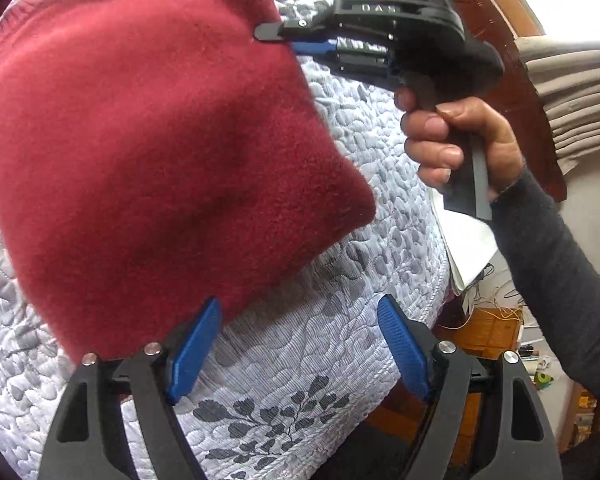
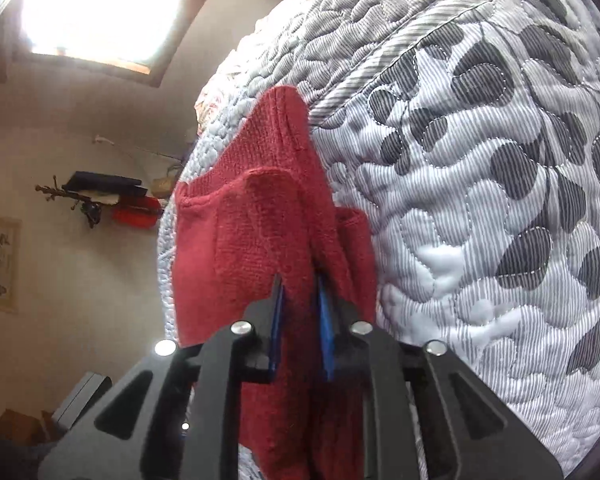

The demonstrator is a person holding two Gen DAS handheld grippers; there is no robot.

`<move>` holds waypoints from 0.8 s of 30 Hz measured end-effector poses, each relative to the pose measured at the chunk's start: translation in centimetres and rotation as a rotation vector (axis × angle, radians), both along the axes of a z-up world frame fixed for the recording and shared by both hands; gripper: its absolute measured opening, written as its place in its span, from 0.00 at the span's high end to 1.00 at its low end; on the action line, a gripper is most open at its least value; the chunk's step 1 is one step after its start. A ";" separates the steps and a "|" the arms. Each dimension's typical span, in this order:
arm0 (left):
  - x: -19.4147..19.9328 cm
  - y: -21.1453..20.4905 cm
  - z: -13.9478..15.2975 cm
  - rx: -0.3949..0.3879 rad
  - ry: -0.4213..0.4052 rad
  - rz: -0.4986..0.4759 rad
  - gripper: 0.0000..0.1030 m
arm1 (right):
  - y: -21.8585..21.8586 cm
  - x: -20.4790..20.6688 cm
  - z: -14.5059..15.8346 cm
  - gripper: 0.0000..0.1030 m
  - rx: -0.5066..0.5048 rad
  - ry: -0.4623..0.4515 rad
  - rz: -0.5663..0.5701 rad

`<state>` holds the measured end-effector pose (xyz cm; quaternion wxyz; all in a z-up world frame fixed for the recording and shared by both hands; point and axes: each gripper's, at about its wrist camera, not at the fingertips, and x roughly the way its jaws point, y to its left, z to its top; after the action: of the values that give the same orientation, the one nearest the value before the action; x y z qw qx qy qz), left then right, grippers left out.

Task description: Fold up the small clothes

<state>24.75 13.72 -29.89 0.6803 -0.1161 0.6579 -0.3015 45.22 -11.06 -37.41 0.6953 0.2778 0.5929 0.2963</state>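
Garment: a red knitted sweater (image 1: 152,152) lies on the bed's quilted bedspread (image 1: 300,360), grey-and-white with a leaf print; it looks already doubled over, though how many layers I cannot tell.

Right gripper (image 2: 300,312): nearly closed, its blue pads pinching a bunched edge of the knit between them. The left wrist view shows it coming in from the side at the sweater's far right edge, held by a hand (image 1: 460,144) in a dark sleeve.

Left gripper (image 1: 296,344): spread wide with nothing between the pads; the left pad overlaps the sweater's near edge, but contact cannot be judged.

Why held so: one pinched edge probably serves to lift or carry that side across for the next fold, while the free gripper waits near the near edge.

Only in the right wrist view: the layers caught in the grip and a ribbed hem (image 2: 204,196) standing up from the bedspread.

Only in the left wrist view: the sweater's broad flat spread and the grip's place along its edge.
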 end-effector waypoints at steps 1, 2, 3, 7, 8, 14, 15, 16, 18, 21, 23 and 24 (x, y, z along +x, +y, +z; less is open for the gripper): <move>0.0 0.8 0.8 -0.015 -0.010 0.017 0.22 | -0.2 -0.5 0.9 0.69 -0.001 -0.020 -0.007; 0.3 1.8 1.7 -0.029 -0.022 0.043 0.22 | -0.8 -1.0 1.9 0.62 -0.005 -0.040 -0.011; 0.6 3.0 2.5 -0.044 -0.033 0.078 0.21 | -1.1 -1.7 2.8 0.62 -0.009 -0.053 -0.009; 3.0 7.8 3.9 -0.103 -0.053 0.230 0.21 | -0.8 -5.6 5.0 0.58 -0.052 -0.089 0.058; 3.9 8.7 3.7 -0.113 -0.050 0.269 0.21 | -0.1 -6.5 5.1 0.57 -0.057 -0.089 0.078; 8.3 10.6 0.5 -0.202 0.040 0.395 0.21 | 2.3 -9.6 0.4 0.75 -0.226 -0.023 0.157; 8.8 10.5 -0.5 -0.184 0.068 0.398 0.21 | 1.9 -9.8 -0.5 0.75 -0.232 -0.022 0.150; 9.0 10.4 -1.3 -0.170 0.090 0.395 0.21 | 1.6 -9.8 -1.1 0.75 -0.219 -0.008 0.135; 9.0 9.6 -2.0 -0.138 0.094 0.376 0.21 | 1.3 -9.8 -0.9 0.75 -0.192 0.004 0.122; 8.8 9.3 -0.9 -0.128 0.064 0.371 0.21 | 0.3 -9.7 0.9 0.71 -0.124 0.006 0.081; 8.1 9.3 0.5 -0.150 0.025 0.365 0.21 | -1.0 -10.5 1.9 0.70 -0.109 0.011 0.049; 7.8 9.2 1.2 -0.158 0.003 0.355 0.21 | -1.2 -10.8 2.3 0.69 -0.095 0.022 0.046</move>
<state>32.52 22.93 -28.68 0.7105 -0.2839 0.6025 -0.2271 34.42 -12.27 -35.08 0.6943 0.2339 0.6200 0.2807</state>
